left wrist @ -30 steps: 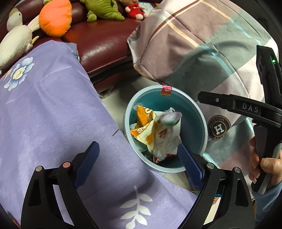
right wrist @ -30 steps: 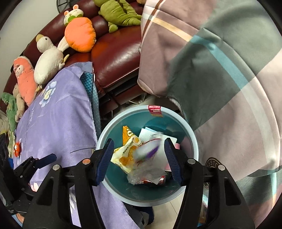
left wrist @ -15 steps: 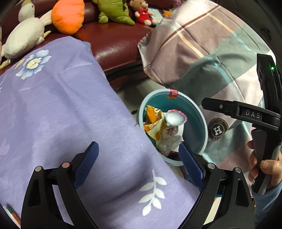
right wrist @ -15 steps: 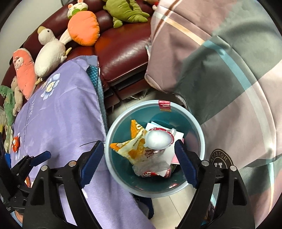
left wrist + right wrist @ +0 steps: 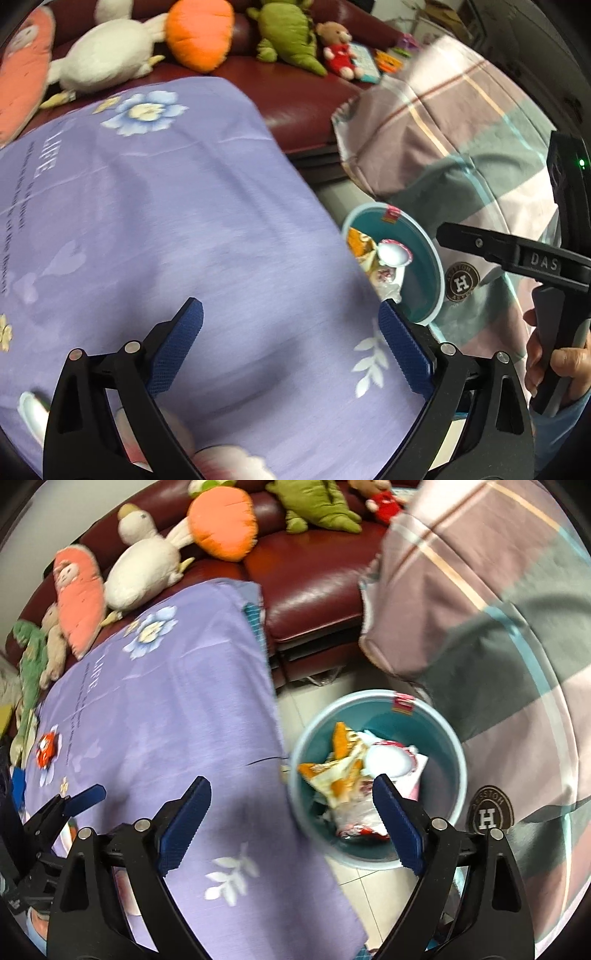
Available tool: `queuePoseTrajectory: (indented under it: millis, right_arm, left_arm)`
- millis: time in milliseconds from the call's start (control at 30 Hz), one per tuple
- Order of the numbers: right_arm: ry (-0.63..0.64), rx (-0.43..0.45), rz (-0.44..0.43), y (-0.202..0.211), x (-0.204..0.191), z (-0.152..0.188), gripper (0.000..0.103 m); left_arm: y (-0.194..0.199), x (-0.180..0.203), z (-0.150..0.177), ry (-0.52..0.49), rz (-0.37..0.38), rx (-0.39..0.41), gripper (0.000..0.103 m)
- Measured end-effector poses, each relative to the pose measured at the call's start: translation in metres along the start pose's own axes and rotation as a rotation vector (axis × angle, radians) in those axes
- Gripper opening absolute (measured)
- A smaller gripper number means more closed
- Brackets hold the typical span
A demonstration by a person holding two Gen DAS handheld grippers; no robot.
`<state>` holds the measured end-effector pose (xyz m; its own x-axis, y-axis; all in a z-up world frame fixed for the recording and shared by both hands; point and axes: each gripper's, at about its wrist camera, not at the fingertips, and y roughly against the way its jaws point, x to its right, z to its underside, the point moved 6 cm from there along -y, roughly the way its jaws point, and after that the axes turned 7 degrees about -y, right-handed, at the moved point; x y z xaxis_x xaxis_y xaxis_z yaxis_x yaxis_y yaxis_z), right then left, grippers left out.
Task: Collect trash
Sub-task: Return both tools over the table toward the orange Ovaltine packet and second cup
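Observation:
A teal trash bin (image 5: 443, 738) stands on the floor beside the table and holds an orange snack bag (image 5: 332, 764), a white cup lid (image 5: 388, 760) and other wrappers. It also shows in the left wrist view (image 5: 424, 266). My right gripper (image 5: 291, 819) is open and empty, above the table edge and the bin's left side. My left gripper (image 5: 291, 347) is open and empty over the purple tablecloth (image 5: 166, 229). A red wrapper (image 5: 45, 753) lies on the cloth at far left. White and pink items (image 5: 33, 410) lie blurred near the left fingers.
A dark red sofa (image 5: 314, 579) with several plush toys (image 5: 221, 520) runs along the back. A plaid cloth (image 5: 498, 609) covers the right side. Tiled floor (image 5: 354, 882) shows around the bin. The right gripper's body (image 5: 546, 266) shows in the left view.
Both grippers have moved left, away from the bin and over the tablecloth. The right gripper has opened wider. The cup lid now rests in the bin.

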<state>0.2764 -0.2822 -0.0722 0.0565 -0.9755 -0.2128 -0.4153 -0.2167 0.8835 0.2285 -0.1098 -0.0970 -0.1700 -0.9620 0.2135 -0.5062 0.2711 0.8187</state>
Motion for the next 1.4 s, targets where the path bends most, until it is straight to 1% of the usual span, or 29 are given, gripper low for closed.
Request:
queuePoseTrajectory:
  millis: [133,233,400,600,833,933,1033,1133,1233,1400]
  right_arm:
    - [0.048,-0.008,-0.017,0.003,-0.034,0.008,0.085]
    - [0.079,-0.018,-0.027,0.003,-0.058,0.014,0.085]
    - [0.157,-0.050,-0.049,-0.001,-0.110,0.031,0.085]
    - [0.275,-0.112,-0.086,-0.013,-0.180,0.065,0.085]
    - [0.404,-0.215,-0.139,-0.037,-0.257,0.114,0.085]
    - [0.457,-0.246,-0.149,-0.045,-0.282,0.132,0.085]
    - [0.504,-0.280,-0.160,-0.054,-0.307,0.149,0.085]
    - [0.550,-0.305,-0.156,-0.062,-0.329,0.165,0.085]
    - [0.582,-0.316,-0.149,-0.069,-0.344,0.176,0.085]
    - [0.593,-0.330,-0.133,-0.082,-0.354,0.187,0.085]
  left_arm:
    - [0.021,-0.030,0.013,0.033,-0.037,0.027,0.096]
    - [0.039,-0.060,0.025,0.066,-0.072,0.045,0.096]
    - [0.070,-0.116,0.051,0.142,-0.128,0.067,0.096]
    - [0.100,-0.180,0.092,0.232,-0.200,0.082,0.096]
    - [0.134,-0.254,0.143,0.332,-0.296,0.081,0.096]
    - [0.145,-0.281,0.160,0.385,-0.314,0.085,0.096]
    - [0.153,-0.298,0.171,0.428,-0.318,0.089,0.096]
    - [0.156,-0.306,0.176,0.451,-0.313,0.097,0.096]
    - [0.156,-0.312,0.176,0.457,-0.309,0.098,0.096]
    - [0.156,-0.318,0.177,0.453,-0.311,0.087,0.096]
